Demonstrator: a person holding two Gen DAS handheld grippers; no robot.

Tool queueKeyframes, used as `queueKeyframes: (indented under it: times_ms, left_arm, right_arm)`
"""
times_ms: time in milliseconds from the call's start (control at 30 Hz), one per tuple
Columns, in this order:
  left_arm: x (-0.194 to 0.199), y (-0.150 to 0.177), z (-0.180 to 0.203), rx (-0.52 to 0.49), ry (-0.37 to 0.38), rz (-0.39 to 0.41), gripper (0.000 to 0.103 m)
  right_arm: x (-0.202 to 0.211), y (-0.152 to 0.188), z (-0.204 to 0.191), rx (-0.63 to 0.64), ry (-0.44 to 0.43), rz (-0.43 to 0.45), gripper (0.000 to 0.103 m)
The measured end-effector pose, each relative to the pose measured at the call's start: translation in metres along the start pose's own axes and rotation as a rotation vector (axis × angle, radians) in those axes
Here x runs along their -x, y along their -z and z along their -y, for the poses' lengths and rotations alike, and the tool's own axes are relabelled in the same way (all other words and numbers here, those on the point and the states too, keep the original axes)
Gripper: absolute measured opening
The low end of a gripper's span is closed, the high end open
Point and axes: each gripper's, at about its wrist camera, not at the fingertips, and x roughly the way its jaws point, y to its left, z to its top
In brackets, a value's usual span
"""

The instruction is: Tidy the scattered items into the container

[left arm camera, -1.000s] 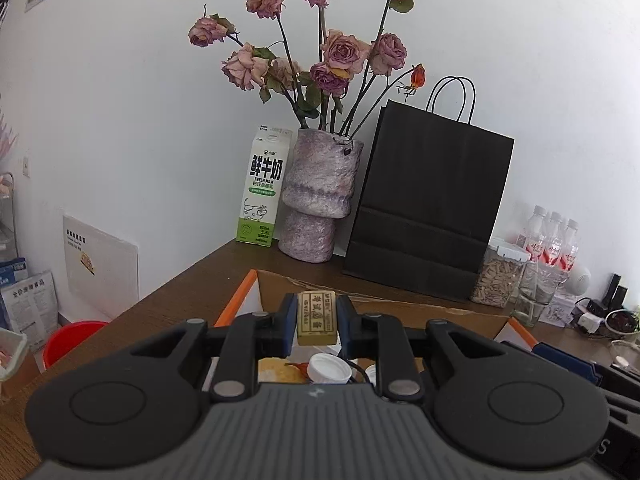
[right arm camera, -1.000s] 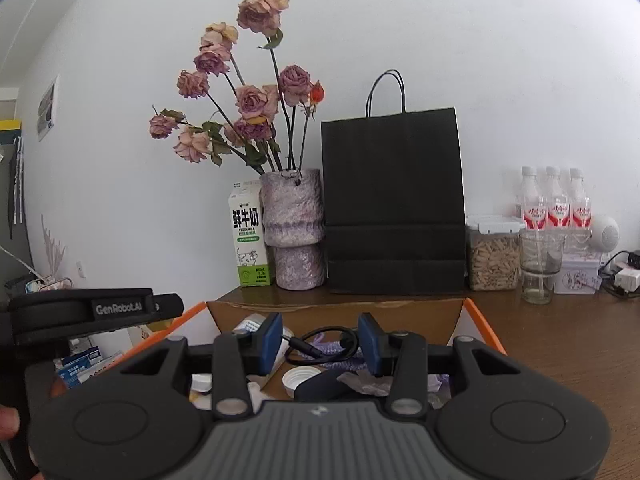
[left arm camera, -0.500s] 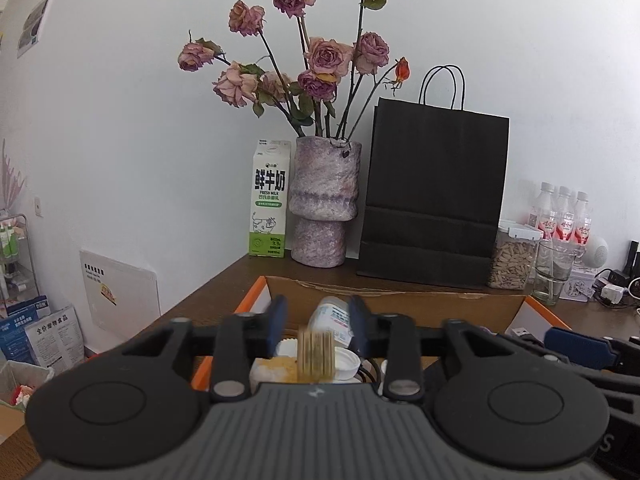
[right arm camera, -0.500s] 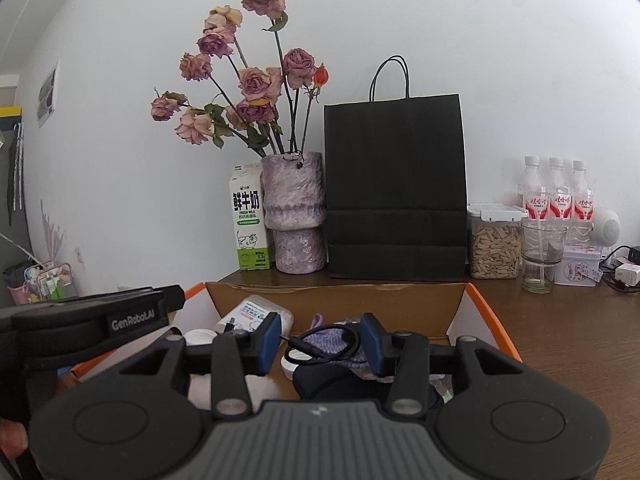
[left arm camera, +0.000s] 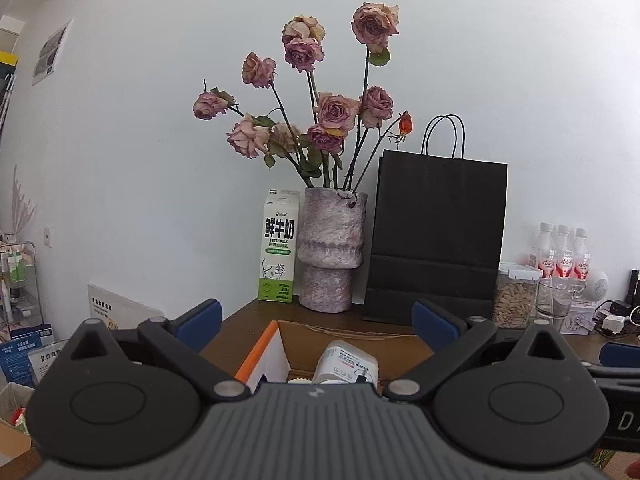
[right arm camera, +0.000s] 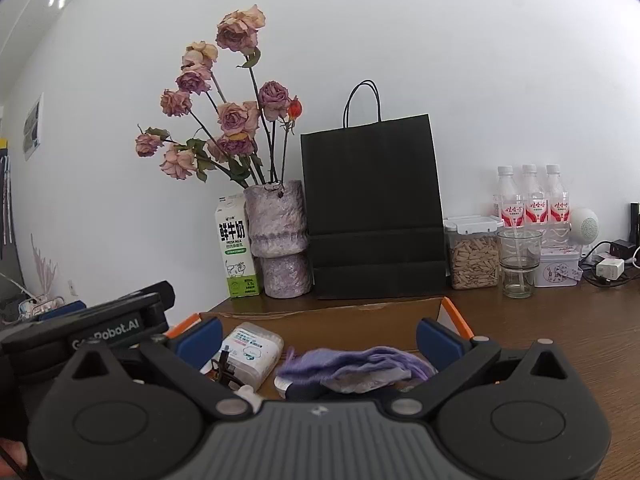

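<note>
A cardboard box with orange-edged flaps (left arm camera: pixel 276 344) (right arm camera: pixel 360 320) stands on the brown table. Inside it lie a clear plastic tub with a white label (left arm camera: pixel 347 364) (right arm camera: pixel 252 350), a purple knitted cloth (right arm camera: pixel 356 362) and a dark cable (right arm camera: pixel 224 368). My left gripper (left arm camera: pixel 316 320) is open and empty above the box's near left part. My right gripper (right arm camera: pixel 318 334) is open and empty above the box's near edge. The left gripper's body (right arm camera: pixel 100 328) shows at the left of the right wrist view.
Along the back wall stand a milk carton (left arm camera: pixel 279 246), a vase of dried roses (left arm camera: pixel 331 248), a black paper bag (left arm camera: pixel 436 236), a jar of seeds (right arm camera: pixel 474 254), a glass (right arm camera: pixel 518 264), water bottles (right arm camera: pixel 530 200) and a small tin (right arm camera: pixel 558 268). Chargers and cables lie at the far right (right arm camera: pixel 610 266).
My left gripper held a small yellow-brown block, let it drop into the box, and now stands wide open. My right gripper has opened wider. Both have pulled back slightly.
</note>
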Motion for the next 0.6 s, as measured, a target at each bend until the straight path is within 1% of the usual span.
queueKeyframes:
  times_ms: [233,600]
  left_arm:
    - [-0.002,0.001,-0.004,0.028,0.049,-0.043,0.103]
    - [0.000,0.003,-0.007,0.045,0.053,-0.061,0.103]
  right_arm:
    - [0.006,-0.002,-0.005,0.029,0.020,0.006,0.103]
    - [0.017,-0.002,-0.013,0.068,0.020,0.024,0.102]
